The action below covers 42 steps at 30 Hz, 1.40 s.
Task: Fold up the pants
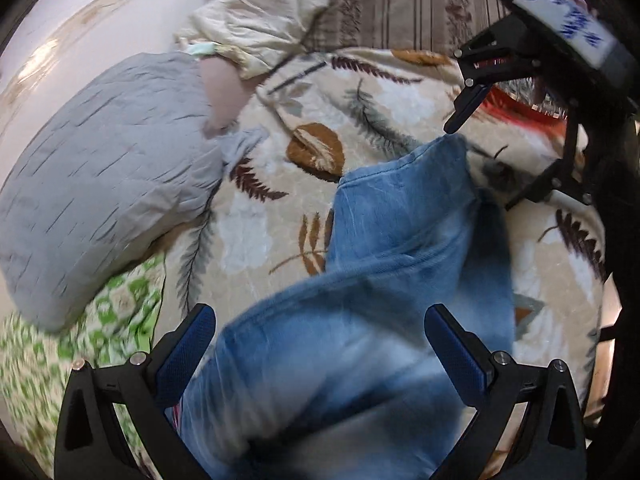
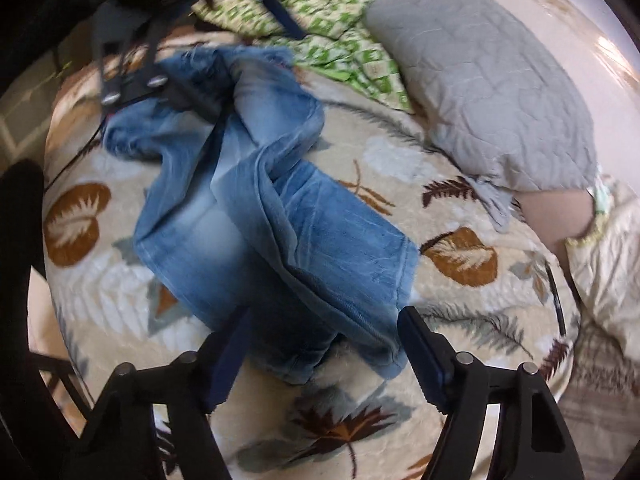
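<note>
Blue jeans [image 2: 256,200] lie rumpled on a leaf-patterned blanket [image 2: 472,312], with both tongs spread wide around them.

The blanket covers the bed, cream with brown and grey leaves. A grey quilted pillow [image 1: 100,168] sits at its edge, touching a green-and-white checked cloth [image 1: 120,312]. Beside the pillow a person's bare leg [image 2: 556,216] shows, next to a crumpled cream cloth [image 1: 260,16]. The jeans stretch across the middle of the blanket in loose twisted folds, one hemmed end [image 1: 404,164] flat on the blanket. The left tongs [image 1: 320,344] gape wide over the near denim, blue pads [image 1: 184,356] on either side of the fabric, gripping nothing. The right tongs [image 2: 324,344] also stand wide, straddling the opposite end of the jeans without closing on it.
</note>
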### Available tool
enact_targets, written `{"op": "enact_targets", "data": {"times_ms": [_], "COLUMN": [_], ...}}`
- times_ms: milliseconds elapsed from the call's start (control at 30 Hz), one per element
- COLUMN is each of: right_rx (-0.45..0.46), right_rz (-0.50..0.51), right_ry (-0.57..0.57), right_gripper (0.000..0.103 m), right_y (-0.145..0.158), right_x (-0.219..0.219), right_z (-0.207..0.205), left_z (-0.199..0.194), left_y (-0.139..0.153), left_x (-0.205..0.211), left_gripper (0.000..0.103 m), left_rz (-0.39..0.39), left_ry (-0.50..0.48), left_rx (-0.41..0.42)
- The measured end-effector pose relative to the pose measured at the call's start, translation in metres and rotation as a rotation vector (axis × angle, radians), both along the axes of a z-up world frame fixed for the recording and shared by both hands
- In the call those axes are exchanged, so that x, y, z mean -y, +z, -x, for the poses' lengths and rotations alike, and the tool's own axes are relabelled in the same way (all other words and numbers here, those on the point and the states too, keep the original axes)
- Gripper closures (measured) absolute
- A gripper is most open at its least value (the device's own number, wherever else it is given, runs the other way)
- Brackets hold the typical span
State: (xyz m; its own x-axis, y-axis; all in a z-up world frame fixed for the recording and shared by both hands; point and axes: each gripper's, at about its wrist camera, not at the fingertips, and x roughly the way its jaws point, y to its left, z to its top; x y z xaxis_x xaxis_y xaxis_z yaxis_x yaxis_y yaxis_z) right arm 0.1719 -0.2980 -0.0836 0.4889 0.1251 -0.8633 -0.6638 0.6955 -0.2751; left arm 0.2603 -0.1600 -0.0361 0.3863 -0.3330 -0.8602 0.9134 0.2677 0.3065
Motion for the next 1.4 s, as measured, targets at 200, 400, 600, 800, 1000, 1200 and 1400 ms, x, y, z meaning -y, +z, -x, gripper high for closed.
{"op": "enact_targets", "data": {"times_ms": [200,400,600,800,1000,1200,1400], "right_rx": [-0.033,-0.111,-0.088,-0.014,-0.101,-0.216,-0.219], "right_rz": [0.065,0.103,0.019,-0.018,-0.144,-0.163,-0.062], "right_ry": [0.047,0.033,-0.028,-0.091,-0.21,-0.41,-0.555], "right_gripper": [0.029,0.076,0.094,0.096,0.096,0.096,0.096], "right_y": [-0.023,-0.046,-0.024,0.033,0.081,0.04,-0.028], "right_x": [-0.007,-0.002,0.006,0.005,0.026,0.049,0.053], "right_z": [-0.024,-0.042,-0.039,-0.021,-0.046,-0.15,-0.216], "left_z": [-0.027,-0.046,-0.036,-0.016,-0.041,-0.109,-0.147], "left_y": [-0.031,-0.059,-0.043,0.014,0.054,0.015,-0.054], "left_x": [0.021,0.023,0.009,-0.011,-0.028,-0.006,0.013], "left_gripper": [0.003,0.064,0.096,0.099,0.099,0.099,0.099], "left_rz": [-0.097,-0.195,-0.176,-0.008,0.166,0.088,-0.092], "left_ry": [-0.07,-0.083,-0.086,-0.052,0.105,0.323,0.46], "left_rx": [-0.051,-0.138,-0.091,0.045,0.13,0.157,0.133]}}
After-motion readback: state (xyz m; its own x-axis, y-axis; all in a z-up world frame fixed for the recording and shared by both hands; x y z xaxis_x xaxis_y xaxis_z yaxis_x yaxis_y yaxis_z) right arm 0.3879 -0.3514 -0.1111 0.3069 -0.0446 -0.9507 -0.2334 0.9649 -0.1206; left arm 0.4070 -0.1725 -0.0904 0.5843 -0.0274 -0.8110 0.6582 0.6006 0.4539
